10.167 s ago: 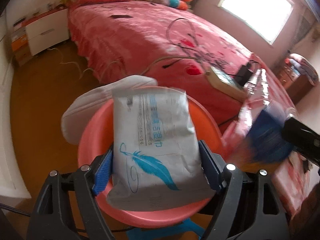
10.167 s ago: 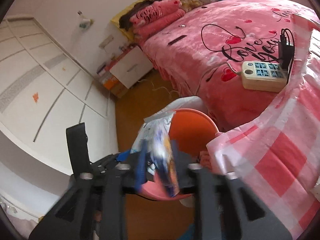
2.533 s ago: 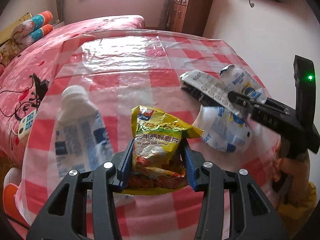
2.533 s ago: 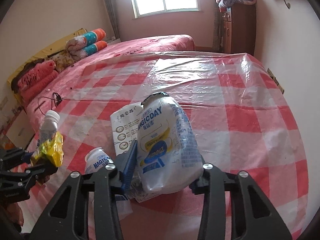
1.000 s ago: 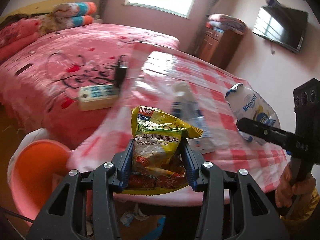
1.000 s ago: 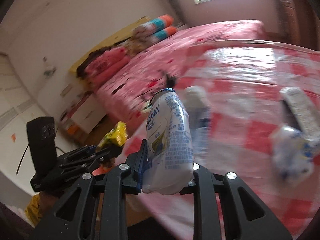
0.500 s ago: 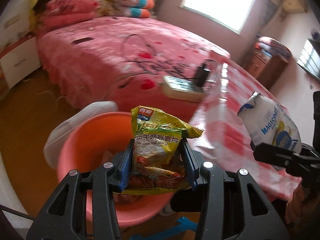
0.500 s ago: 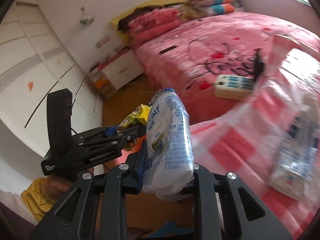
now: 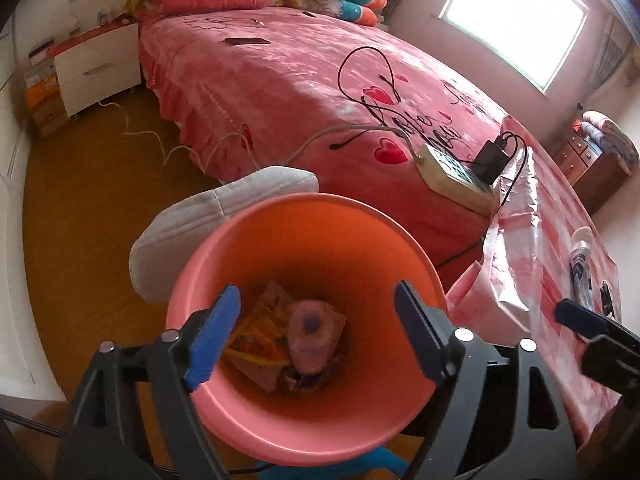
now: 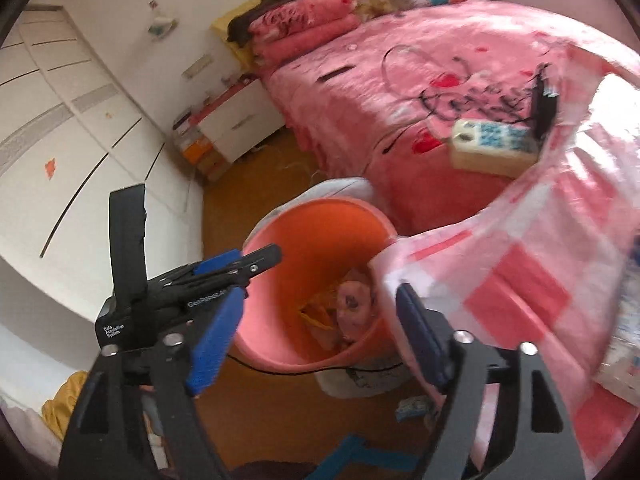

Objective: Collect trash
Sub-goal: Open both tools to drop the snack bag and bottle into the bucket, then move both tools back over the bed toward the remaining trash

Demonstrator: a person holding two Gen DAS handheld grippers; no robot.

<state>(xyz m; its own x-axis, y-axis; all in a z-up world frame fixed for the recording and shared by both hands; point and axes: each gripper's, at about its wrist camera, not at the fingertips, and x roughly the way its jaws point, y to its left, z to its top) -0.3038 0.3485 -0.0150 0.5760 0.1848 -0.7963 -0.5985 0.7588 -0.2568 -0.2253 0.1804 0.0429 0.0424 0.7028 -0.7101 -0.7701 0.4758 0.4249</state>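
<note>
- Left gripper (image 9: 316,330) above the orange bin (image 9: 320,224), jaws opening, nothing between them.
- Right gripper (image 10: 318,340) at the bin's 3 o'clock side, jaws opening, likewise empty.
- Yellow snack bag (image 9: 256,334) and pale pouch (image 9: 312,332) lying at the bin bottom.
- White bottle (image 9: 580,264) on the checkered worktop (image 9: 536,240), at 3 o'clock.

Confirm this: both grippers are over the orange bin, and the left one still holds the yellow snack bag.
Wrong on the bag. The left wrist view shows the left gripper opening, nothing between its jaws; the yellow snack bag lies inside the orange bin. The rest stands.
</note>
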